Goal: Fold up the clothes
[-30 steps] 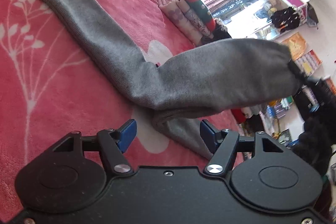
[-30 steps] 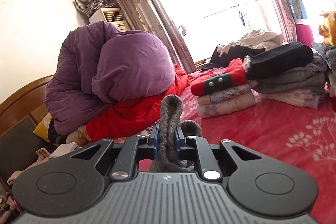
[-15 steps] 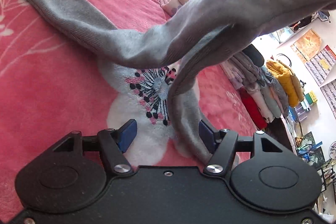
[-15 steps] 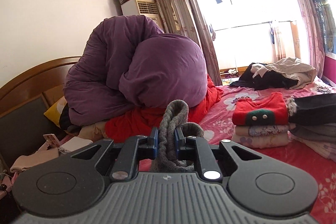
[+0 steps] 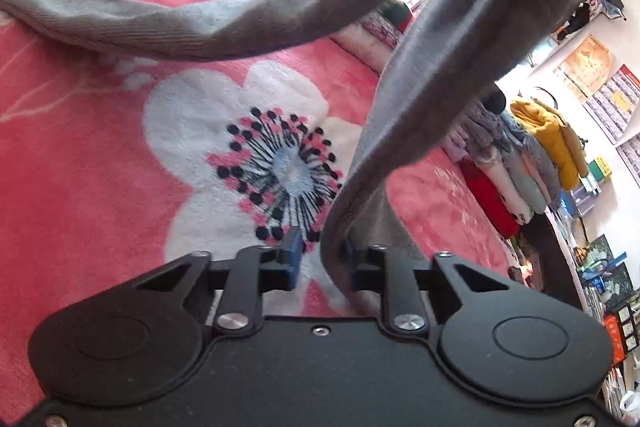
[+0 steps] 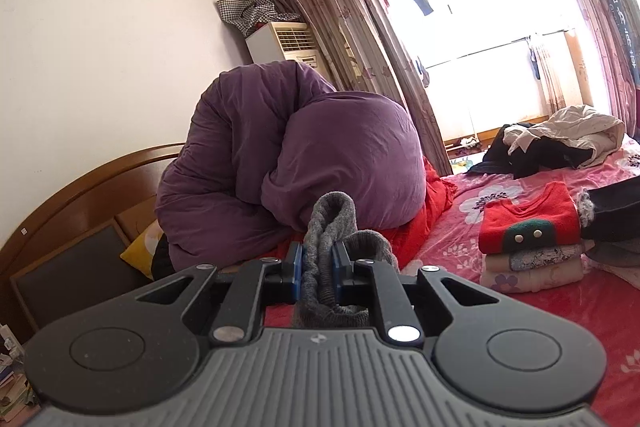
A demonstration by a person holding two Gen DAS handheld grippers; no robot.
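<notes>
1. Bedroom, daylight through curtained window; work surface is a pink fleece bedspread with white flower print (image 5: 120, 155).
2. Purple quilted duvet bundle (image 6: 320, 163) heaped at the bedspread's head end, against a wooden headboard.
3. Grey knitted long-sleeved garment (image 5: 440, 39) hangs above the bedspread, lifted at one end; one sleeve trails back onto the fleece, cuff lying flat.
4. Stack of folded clothes topped by a red sweater (image 6: 532, 227) sits on the bedspread, well apart from the grey knit.
5. Right gripper (image 6: 318, 269): jaws clamped on a bunched roll of the grey knit.
6. Left gripper (image 5: 320, 259): jaws narrowed, a hanging fold of knit touching the right finger, gap visible beside the left finger; not yet pinching, as far as can be judged.
7. Handling judgement: light, soft, stretchy, sags freely. Best taken at hem or cuff edges, with a thick bite.
</notes>
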